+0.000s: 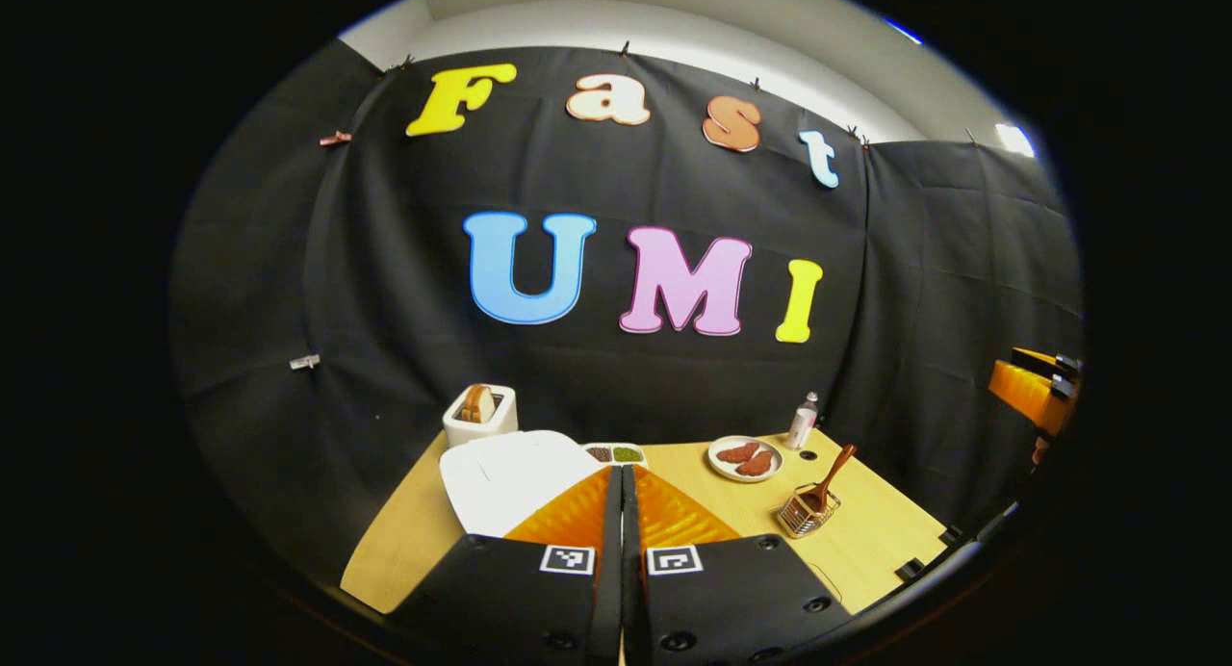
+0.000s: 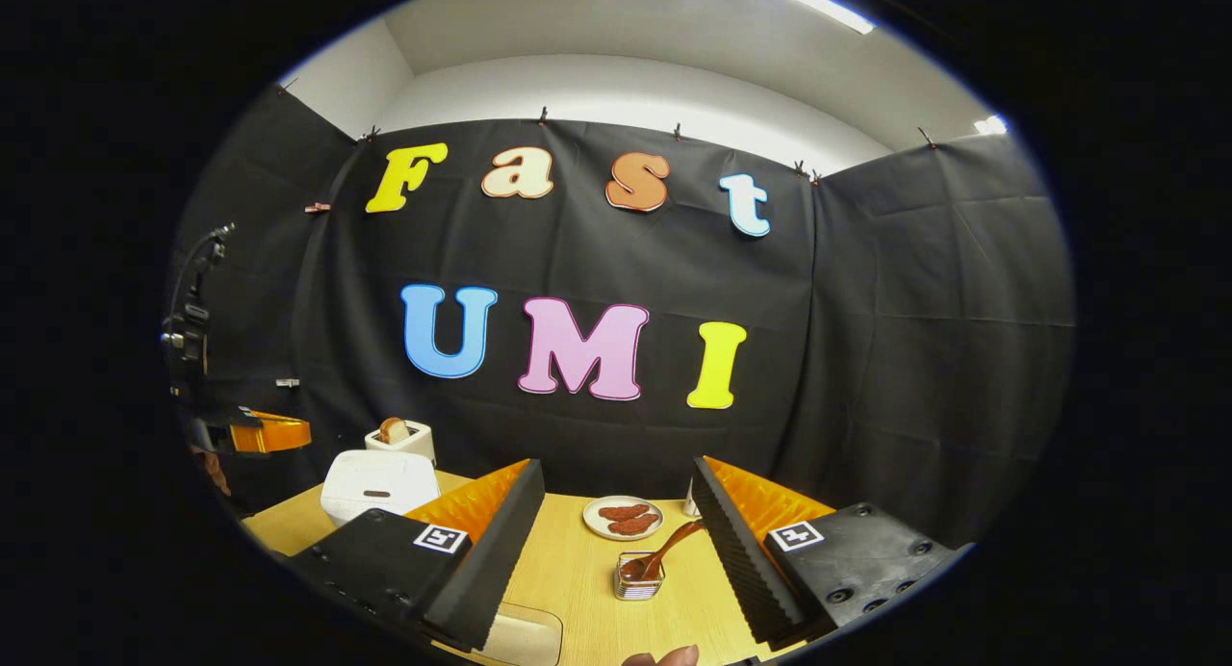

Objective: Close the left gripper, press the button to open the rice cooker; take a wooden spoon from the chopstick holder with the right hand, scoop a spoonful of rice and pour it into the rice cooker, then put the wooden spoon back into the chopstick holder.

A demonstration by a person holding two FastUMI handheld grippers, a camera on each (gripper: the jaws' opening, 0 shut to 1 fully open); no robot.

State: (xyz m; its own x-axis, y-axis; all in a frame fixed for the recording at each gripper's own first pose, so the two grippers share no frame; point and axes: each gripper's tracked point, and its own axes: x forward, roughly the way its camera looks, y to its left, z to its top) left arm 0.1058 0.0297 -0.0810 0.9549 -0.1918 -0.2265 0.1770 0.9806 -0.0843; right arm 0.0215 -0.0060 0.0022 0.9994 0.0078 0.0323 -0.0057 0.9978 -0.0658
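Two claws: left claw (image 1: 622, 512) pressed together above rice cooker (image 1: 515, 478); right claw (image 2: 616, 541) spread (wooden spoon (image 2: 664, 550) between).

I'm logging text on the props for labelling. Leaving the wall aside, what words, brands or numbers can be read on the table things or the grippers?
No text can be read.
Markers on the left gripper and right gripper: coded squares, no words.
Bottle label: too small to read.
Rice cooker front mark: too blurred to read.
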